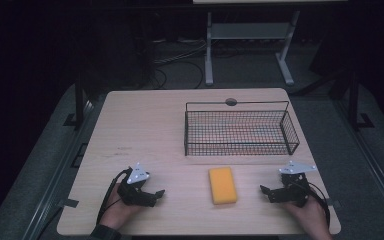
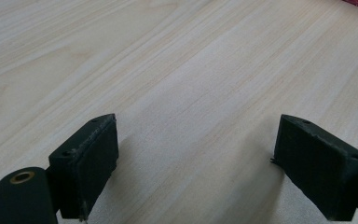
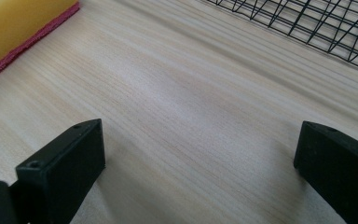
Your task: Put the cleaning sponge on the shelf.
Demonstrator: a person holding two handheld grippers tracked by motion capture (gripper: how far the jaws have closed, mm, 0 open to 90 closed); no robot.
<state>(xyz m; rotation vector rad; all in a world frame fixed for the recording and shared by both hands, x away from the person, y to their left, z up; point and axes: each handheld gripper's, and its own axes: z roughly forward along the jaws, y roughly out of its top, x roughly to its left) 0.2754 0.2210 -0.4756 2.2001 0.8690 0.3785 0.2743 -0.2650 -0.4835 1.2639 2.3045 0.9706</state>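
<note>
Nothing has been picked up yet, by the look of it. The sponge (image 1: 223, 185) lies flat on the desk (image 1: 145, 130), midway between the two hands and just in front of the wire basket (image 1: 240, 131), which looks empty. The left gripper (image 1: 156, 194) and the right gripper (image 1: 265, 191) both rest low on the desk with jaws spread wide, nothing between them. Grasping and moving the sponge is likely all still to do. In the right gripper view the sponge (image 3: 14, 28) is cut off at the corner; the room beyond is too dark to read.
</note>
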